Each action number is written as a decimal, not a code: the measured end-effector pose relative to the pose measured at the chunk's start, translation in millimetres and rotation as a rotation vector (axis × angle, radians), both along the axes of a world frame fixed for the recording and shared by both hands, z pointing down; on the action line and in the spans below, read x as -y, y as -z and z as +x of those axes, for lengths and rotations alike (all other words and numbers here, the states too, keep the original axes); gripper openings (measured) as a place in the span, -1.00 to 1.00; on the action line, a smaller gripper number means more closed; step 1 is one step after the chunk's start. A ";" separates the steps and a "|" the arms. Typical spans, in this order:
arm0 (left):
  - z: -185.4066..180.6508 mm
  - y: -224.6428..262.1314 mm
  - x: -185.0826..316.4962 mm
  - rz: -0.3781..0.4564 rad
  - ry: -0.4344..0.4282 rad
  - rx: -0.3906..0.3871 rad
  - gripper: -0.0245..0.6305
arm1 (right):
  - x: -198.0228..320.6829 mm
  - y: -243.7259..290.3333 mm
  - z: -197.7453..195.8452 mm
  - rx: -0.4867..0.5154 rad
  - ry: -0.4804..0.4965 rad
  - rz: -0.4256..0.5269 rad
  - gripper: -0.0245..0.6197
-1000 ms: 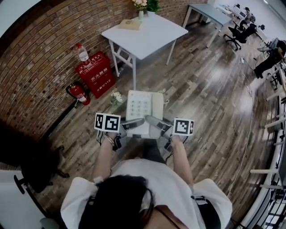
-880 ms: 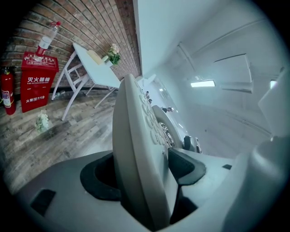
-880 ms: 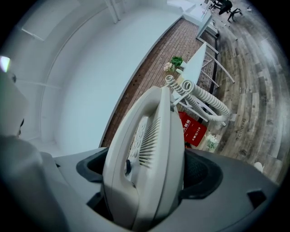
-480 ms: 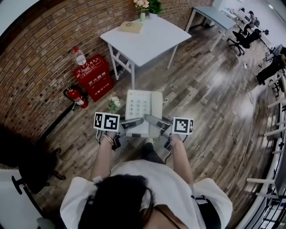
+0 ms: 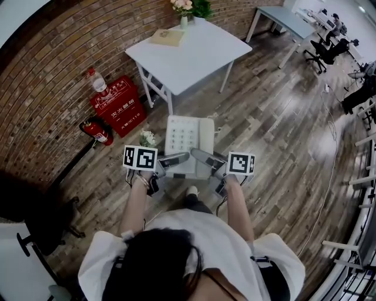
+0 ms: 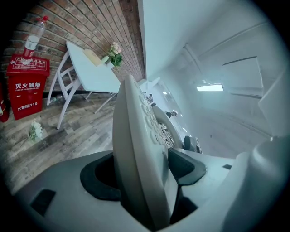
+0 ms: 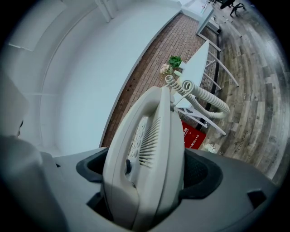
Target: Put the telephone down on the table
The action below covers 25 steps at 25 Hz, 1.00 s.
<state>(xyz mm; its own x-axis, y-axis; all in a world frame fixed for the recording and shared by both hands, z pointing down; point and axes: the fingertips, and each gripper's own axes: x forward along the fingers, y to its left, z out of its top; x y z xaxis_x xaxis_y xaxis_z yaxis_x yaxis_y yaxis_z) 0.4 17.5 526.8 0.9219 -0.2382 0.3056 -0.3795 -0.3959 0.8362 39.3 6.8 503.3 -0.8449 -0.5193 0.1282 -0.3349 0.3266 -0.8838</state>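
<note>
A pale grey telephone [image 5: 187,139] with keypad and handset is held level in the air above the wooden floor, in front of the person. My left gripper [image 5: 175,160] is shut on its near left edge; in the left gripper view the phone body [image 6: 138,154] stands edge-on between the dark pads. My right gripper [image 5: 202,160] is shut on its near right side, and the right gripper view has the handset side [image 7: 145,163] clamped between the jaws, with the coiled cord [image 7: 199,97] trailing off. The white table [image 5: 188,46] stands farther ahead, near the brick wall.
On the table are a tan book [image 5: 165,37] and a flower vase [image 5: 184,13]. A red fire-equipment box [image 5: 117,106] with a bottle on it, an extinguisher [image 5: 94,130] and a small bouquet [image 5: 145,139] lie by the wall on the left. Desks and office chairs [image 5: 326,47] stand at the far right.
The person has stepped forward with the phone: table and red box have shifted slightly in the head view. Both grippers keep the same hold.
</note>
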 end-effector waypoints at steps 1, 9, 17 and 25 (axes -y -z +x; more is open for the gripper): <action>4.4 -0.9 4.8 -0.004 0.002 0.003 0.07 | 5.0 -1.0 4.4 0.002 0.001 -0.003 0.44; 36.1 -6.7 41.1 -0.023 0.022 0.006 0.07 | 42.4 -6.8 36.0 0.002 0.021 -0.023 0.44; 58.9 -8.9 73.8 -0.024 0.038 0.009 0.07 | 75.0 -9.2 58.3 0.001 0.029 -0.027 0.44; 72.2 -12.0 93.6 -0.035 0.052 0.003 0.07 | 95.2 -11.8 70.5 -0.012 0.044 -0.039 0.44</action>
<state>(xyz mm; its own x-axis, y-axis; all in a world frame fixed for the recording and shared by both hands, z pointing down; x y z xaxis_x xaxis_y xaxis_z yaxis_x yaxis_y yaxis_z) 72.6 -76.1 538.8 0.9078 -0.2747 0.3170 -0.4010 -0.3464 0.8481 109.8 -88.4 515.0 -0.8649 -0.4764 0.1580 -0.3318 0.3066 -0.8921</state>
